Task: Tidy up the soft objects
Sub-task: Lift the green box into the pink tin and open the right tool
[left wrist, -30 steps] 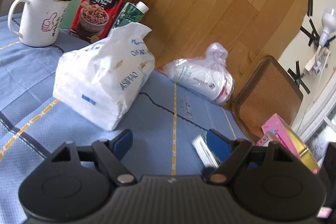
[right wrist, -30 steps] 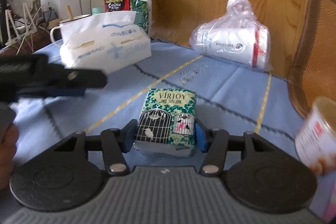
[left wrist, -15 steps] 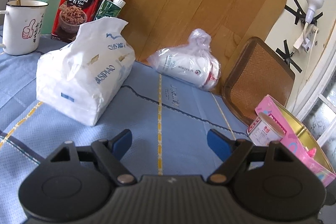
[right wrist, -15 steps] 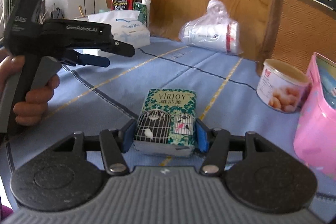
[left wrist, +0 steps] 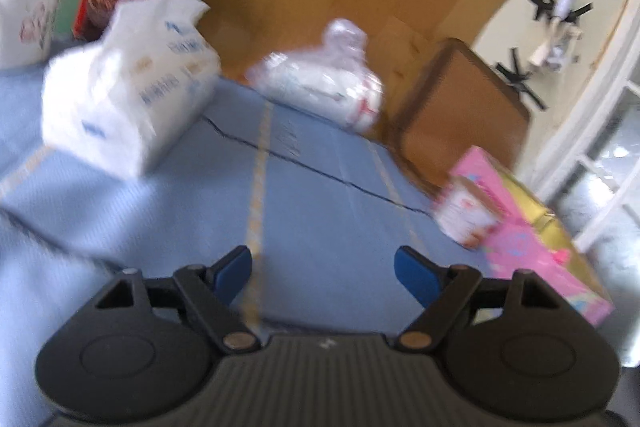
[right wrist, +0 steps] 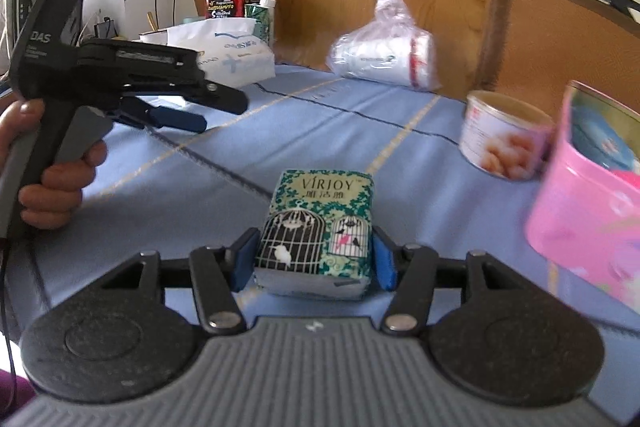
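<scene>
Our right gripper [right wrist: 314, 261] clamps tissue pack [right wrist: 320, 227]; left gripper [left wrist: 322, 277] gapes empty over bench [left wrist: 320, 195]; pink tin [right wrist: 592, 203] at three o'clock.

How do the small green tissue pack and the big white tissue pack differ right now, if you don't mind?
The green tissue pack is small, printed with birdcages, and clamped in the right gripper; the white tissue pack is far bulkier, plain with blue lettering, and sits untouched on the blue tablecloth. Both are soft plastic-wrapped tissue packs.
</scene>
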### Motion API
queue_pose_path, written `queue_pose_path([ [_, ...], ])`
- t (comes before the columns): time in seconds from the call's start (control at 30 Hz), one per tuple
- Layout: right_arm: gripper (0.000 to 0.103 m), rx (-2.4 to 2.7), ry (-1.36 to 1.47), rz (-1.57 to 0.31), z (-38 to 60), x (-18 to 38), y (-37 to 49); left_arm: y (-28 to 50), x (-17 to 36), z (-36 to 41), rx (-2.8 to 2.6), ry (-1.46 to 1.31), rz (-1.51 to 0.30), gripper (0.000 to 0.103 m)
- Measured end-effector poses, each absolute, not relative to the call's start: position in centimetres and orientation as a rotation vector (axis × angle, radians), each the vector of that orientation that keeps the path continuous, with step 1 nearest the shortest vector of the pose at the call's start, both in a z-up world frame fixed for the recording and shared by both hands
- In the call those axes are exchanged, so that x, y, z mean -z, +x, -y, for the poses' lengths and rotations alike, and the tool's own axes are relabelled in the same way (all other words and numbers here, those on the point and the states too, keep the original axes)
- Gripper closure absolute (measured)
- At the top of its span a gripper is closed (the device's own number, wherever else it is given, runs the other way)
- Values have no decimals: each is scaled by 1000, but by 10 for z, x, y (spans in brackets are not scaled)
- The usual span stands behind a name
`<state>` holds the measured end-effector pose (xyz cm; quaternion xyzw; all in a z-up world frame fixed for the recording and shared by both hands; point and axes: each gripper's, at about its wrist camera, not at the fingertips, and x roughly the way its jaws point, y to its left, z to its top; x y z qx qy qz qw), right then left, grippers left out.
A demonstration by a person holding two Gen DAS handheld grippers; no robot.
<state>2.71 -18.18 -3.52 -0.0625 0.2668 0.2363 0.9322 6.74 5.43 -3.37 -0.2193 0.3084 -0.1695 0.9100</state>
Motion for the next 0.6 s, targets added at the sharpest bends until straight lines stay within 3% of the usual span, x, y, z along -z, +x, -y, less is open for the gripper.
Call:
queue_pose_path([
  [0.17, 36, -462, -86, -550, 202, 35, 16, 49, 20, -12, 512, -425, -675, 22],
  [0.3, 32, -470, -99, -537, 198, 37, 17, 51, 17, 18, 544, -382, -778, 32],
  [0.33, 33, -475, -101, -543, 197, 38, 17, 53, 20, 23, 555, -392, -814, 37],
  [0.37, 45, -485, -103, -539, 197, 39, 16, 56, 25, 30, 579, -406, -864, 53],
  [0.4, 47, -499, -105, -532, 197, 38, 15, 58, 29, 38, 586, -413, -889, 56],
  [0.6, 49, -392, -68, -392, 227, 20, -1, 69, -14, 87, 681, -321, -796, 58],
])
